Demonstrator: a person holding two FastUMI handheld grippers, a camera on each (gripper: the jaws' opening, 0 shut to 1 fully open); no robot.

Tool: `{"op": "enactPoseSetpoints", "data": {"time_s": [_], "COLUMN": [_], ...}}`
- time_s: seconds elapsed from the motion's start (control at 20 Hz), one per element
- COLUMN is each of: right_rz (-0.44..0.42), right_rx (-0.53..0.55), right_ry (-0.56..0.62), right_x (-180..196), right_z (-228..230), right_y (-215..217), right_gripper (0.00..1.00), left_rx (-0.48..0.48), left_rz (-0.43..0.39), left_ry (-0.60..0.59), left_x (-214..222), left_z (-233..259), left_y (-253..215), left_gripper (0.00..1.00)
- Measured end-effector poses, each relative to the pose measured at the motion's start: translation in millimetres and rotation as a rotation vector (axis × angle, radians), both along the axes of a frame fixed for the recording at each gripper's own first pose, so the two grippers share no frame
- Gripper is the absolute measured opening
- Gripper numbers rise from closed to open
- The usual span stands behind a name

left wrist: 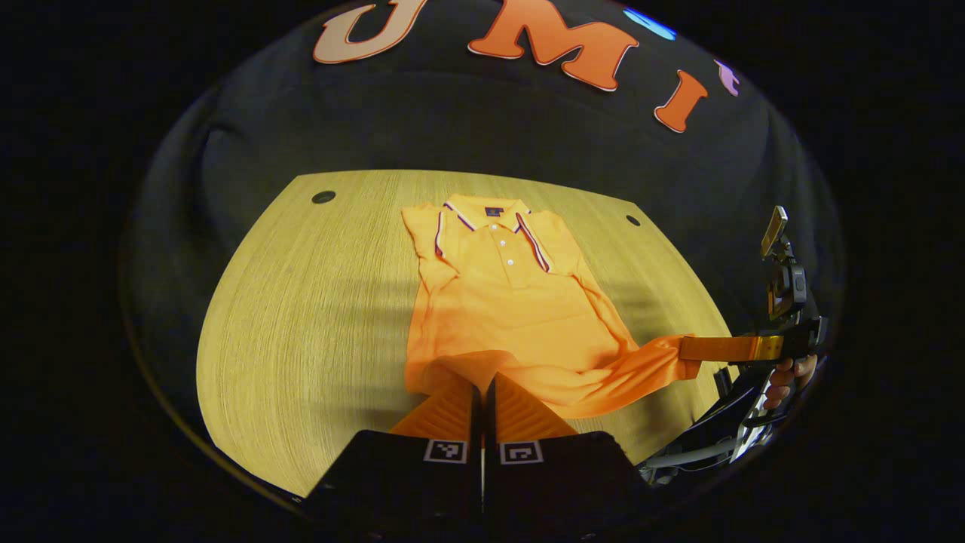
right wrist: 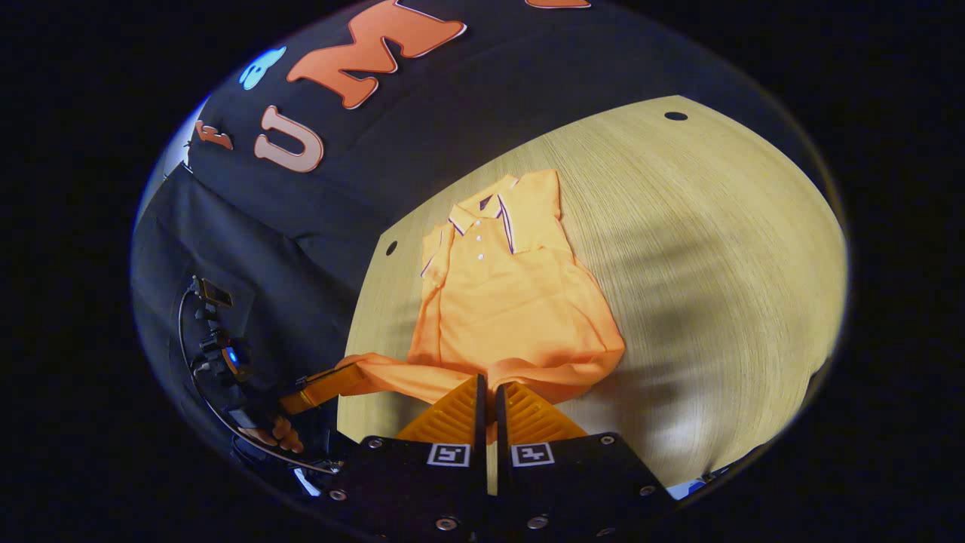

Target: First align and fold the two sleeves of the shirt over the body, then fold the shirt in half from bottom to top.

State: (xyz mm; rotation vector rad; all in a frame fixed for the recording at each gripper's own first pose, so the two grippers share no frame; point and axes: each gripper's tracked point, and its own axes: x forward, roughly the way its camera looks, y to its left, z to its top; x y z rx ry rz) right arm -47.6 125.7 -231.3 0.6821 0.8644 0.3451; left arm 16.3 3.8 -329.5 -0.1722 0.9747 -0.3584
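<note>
The shirt [left wrist: 505,317] hem was apparently pinched by both grippers [left wrist: 482,396] [right wrist: 488,396], sleeves folded; lifting toward the collar [left wrist: 490,215] was needed.

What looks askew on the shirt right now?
The shirt's bottom hem is bunched and lifted, not flat on the table. Both grippers, left and right, pinch it at opposite corners with jaws closed. Sleeves lie folded in; collar looks straight.
</note>
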Motion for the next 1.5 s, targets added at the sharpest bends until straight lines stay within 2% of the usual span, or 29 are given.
{"op": "enactPoseSetpoints", "data": {"time_s": [0.35, 0.65, 0.9, 1.2, 1.45, 1.5], "right_rz": [-0.072, -0.115, -0.126, -0.136, -0.145, -0.161], "right_rx": [-0.066, -0.151, -0.188, -0.234, -0.211, -0.202], "right_ry": [-0.05, -0.075, -0.073, -0.017, 0.037, 0.049], "right_x": [70.4, 138.7, 211.0, 292.2, 343.6, 351.2], "right_z": [28.4, 45.9, 49.3, 16.3, -18.1, -23.8], "right_y": [-1.2, -1.4, -1.4, -22.2, -26.4, -27.5], "right_gripper": [0.06, 0.06, 0.06, 0.06, 0.06, 0.06], "left_rx": [-0.03, -0.05, -0.033, 0.105, 0.226, 0.246], "left_rz": [-0.047, -0.086, -0.063, -0.072, -0.041, -0.035], "left_ry": [-0.094, -0.131, -0.145, -0.153, -0.124, -0.137], "left_x": [99.0, 176.2, 248.2, 310.5, 348.3, 354.3], "left_z": [21.6, 17.3, 3.7, -39.0, -84.4, -85.8], "left_y": [11.0, 15.4, 22.1, 23.1, 22.0, 22.5], "left_gripper": [0.01, 0.01, 0.0, 0.01, 0.02, 0.07]}}
